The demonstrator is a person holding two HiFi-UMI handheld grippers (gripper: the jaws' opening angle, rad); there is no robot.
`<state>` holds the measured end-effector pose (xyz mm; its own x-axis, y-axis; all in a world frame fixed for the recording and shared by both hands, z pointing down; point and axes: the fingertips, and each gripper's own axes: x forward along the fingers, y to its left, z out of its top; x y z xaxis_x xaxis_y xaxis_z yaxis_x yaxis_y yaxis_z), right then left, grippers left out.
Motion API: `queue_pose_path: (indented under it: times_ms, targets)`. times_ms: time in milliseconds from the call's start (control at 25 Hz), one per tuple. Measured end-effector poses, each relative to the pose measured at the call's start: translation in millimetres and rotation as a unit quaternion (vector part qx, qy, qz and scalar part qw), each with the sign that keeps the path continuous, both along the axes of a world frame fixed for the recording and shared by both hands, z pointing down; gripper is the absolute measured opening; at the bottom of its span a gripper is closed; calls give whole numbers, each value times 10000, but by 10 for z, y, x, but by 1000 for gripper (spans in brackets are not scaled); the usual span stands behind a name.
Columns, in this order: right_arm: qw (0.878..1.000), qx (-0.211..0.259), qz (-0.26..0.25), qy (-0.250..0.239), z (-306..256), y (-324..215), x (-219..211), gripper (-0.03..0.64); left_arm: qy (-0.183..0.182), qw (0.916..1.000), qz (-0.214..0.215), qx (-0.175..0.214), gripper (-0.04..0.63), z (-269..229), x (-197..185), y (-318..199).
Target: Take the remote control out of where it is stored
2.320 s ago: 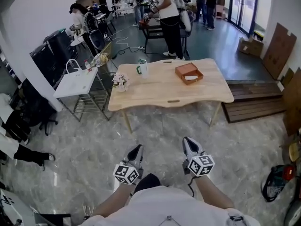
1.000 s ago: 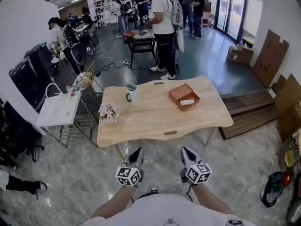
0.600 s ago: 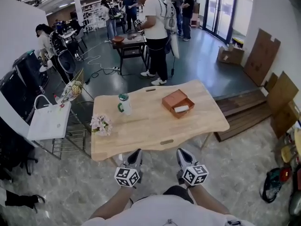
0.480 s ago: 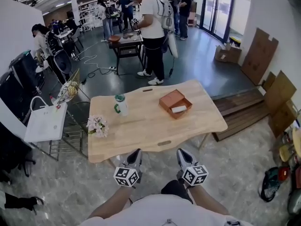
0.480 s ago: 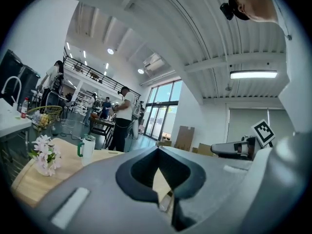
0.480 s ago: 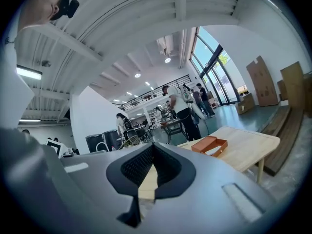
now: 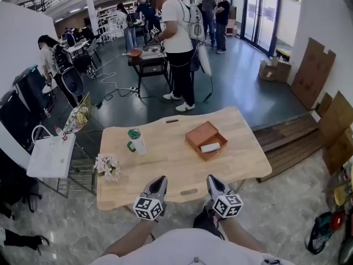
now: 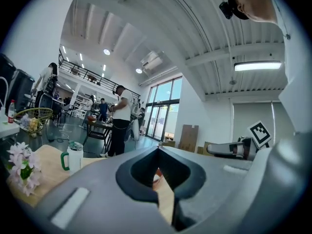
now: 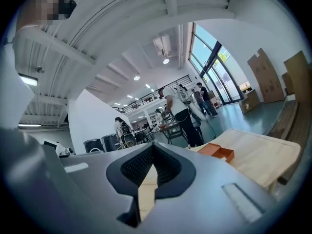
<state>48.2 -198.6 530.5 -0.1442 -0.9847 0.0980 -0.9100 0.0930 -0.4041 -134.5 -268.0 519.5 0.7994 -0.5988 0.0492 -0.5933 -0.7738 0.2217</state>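
Both claws are held low and side by side at the near edge of the desk [image 7: 165, 167], pointing forward, which reads as an approach posture rather than a reach. Nothing is being worked yet.

Left claw [image 7: 159, 181]: the tips meet in its own view and nothing sits between them; only desk wood shows through the gap lower down. Right claw [image 7: 213, 180]: the same, tips together and empty.

Containers:
- Orange-brown box [image 7: 198, 132], open-topped, on the far right part of the desk, well apart from both claws. A pale oblong object [image 7: 210, 147] lies in it toward the near side. Judged to be the remote control, though it is too small to confirm.
- Cup with green lid and handle [image 7: 135, 141], upright on the left half of the desk; contents not visible.

A small flower bunch [image 7: 107, 164] stands near the left edge.

Judgement: the task has not begun. The box sits nearer the right claw, which would have to part before closing across the remote's narrow sides.
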Motion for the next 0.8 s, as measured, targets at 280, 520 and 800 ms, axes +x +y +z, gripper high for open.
queue_pose_path:
  times_ms: [280,520,800]
  targets:
    - [9993,70,-378,26,-226,-979,860,28,-45,9997,-231,8,1,-165,876,-817]
    - [9971,-139,-742,-27,-130,-1711,1549,28,-85,9990,-437,8,1,-179,1648,-1473]
    - [9944,-234,-1035,-17,-111,-2333,2073,28,-246,9977,-627,38,1,-220,2160,-1896]
